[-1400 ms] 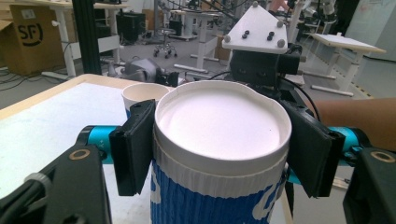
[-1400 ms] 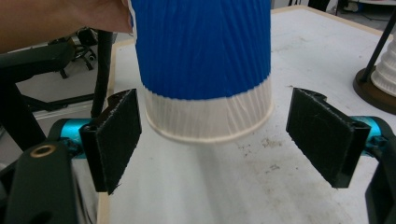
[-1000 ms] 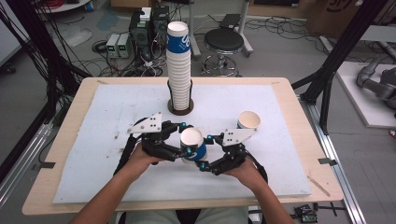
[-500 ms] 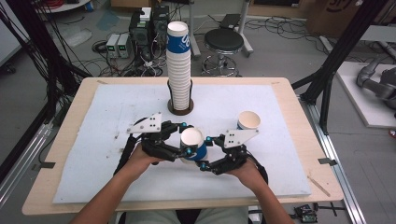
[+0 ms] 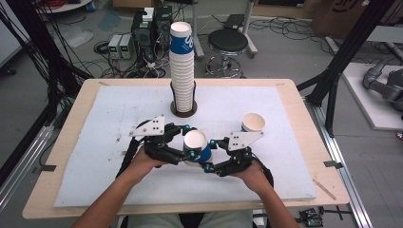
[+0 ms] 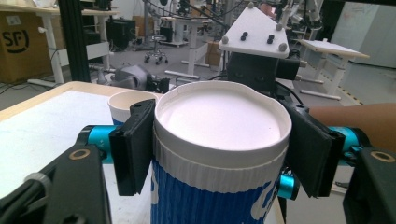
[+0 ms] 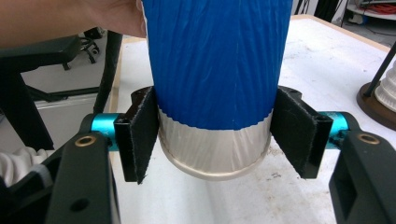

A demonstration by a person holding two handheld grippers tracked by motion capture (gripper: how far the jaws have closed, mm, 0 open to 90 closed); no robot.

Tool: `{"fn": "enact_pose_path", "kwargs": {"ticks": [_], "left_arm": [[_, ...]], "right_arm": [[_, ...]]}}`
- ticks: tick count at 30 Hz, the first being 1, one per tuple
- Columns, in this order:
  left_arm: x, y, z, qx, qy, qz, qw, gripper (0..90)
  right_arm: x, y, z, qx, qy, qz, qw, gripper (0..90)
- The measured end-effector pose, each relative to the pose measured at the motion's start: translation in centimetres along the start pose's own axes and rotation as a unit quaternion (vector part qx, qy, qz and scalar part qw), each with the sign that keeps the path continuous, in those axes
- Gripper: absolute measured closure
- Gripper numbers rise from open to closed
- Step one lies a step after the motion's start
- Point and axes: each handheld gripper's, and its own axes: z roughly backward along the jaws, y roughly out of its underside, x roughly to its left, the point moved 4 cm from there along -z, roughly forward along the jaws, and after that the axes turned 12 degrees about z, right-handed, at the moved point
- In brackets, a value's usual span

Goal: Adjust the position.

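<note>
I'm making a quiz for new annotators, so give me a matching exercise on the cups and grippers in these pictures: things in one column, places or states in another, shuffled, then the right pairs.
Things:
1. blue cup
2. cup stack
3. lone cup
4. left gripper

Places or states:
A. upright on the white mat, to the right, apart from both grippers
B. tall, on a round dark base at the far middle of the mat
C. clamped near the rim of the blue cup
D. held between both grippers; the right gripper grips its bottom end

Pairs: 1-D, 2-B, 3-A, 4-C
</note>
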Motion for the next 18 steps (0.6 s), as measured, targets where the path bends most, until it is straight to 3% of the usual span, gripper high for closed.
{"fn": "enact_pose_path", "kwargs": {"ticks": [4,6,14,18], "left_arm": [[0.4,0.3,-0.1,0.013,-0.022,0.020,0.9995,15.1],[0.4,0.4,-0.1,0.017,-0.022,0.030,0.9992,14.6],[0.5,0.2,0.9,0.022,-0.018,0.028,0.9992,14.6],[0.5,-0.1,1.6,0.027,-0.017,0.026,0.9991,14.6]], "right_arm": [[0.0,0.1,0.0,0.003,-0.003,-0.002,1.0000,35.5],[0.0,0.2,0.0,0.006,-0.004,-0.002,1.0000,35.5],[-0.4,0.5,1.0,0.020,0.003,-0.005,0.9998,35.6],[-0.7,0.2,1.7,0.039,0.006,0.008,0.9992,35.7]]}}
